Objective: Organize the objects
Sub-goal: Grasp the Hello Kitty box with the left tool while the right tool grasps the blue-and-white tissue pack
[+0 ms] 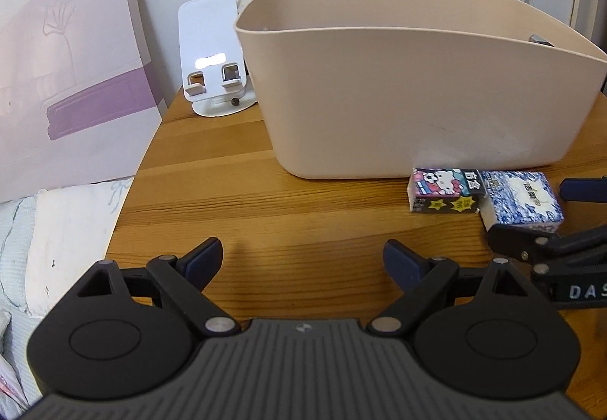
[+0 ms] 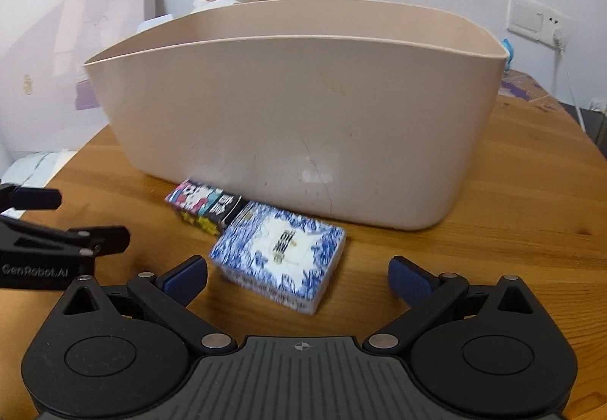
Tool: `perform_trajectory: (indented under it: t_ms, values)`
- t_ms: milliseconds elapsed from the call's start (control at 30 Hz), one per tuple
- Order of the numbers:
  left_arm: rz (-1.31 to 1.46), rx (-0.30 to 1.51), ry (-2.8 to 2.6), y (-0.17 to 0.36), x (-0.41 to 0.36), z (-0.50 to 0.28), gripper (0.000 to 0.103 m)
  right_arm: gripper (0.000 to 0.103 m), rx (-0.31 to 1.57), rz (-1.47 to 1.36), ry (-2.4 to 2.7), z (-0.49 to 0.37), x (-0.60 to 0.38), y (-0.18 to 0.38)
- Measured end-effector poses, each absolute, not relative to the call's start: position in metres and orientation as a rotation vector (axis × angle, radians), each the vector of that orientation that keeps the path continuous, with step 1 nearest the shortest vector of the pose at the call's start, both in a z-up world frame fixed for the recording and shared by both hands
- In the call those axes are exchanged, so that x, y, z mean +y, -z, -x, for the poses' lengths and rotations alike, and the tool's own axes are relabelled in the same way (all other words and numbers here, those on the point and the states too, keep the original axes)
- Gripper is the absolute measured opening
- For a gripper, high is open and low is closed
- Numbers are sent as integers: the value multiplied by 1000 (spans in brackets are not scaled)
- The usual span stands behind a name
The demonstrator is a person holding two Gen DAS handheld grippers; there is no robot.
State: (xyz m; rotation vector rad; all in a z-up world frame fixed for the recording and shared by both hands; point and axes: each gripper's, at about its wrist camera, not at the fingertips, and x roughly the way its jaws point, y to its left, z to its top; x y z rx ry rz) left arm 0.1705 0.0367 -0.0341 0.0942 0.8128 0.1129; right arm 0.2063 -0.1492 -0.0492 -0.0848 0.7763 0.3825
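From the left wrist, the left gripper (image 1: 301, 258) hovers with jaws apart over the wooden table (image 1: 235, 203); a blue-and-white patterned box (image 1: 521, 202) touches a cartoon-printed box (image 1: 445, 192) before a tall beige bin (image 1: 417, 86). From the right wrist, the right gripper (image 2: 297, 277), jaws spread, faces the blue-and-white box (image 2: 279, 255), which lies flat, its long axis angled toward the bin (image 2: 296, 116), with the cartoon box (image 2: 205, 207) at its far corner.

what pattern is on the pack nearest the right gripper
The tissue pack has a blue-and-white porcelain-style print; the right wrist view shows it best.
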Motion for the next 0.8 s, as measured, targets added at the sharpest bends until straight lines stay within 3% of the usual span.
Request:
perform_trajectory:
  t_ms: [533,600,733,800]
  values:
    - [6,770,46,40,-12,-190,99,102,742,116,-317,-208,-211,58]
    - [-12,773,42,44,-21,-195,99,95,731,122,-311,-208,-216,58]
    - [-32,776,10,53,-29,-206,99,92,722,114,-325,-212,-220,57]
    - [-22,761,9,55,-31,-208,95,82,718,123,-338,-211,-220,57]
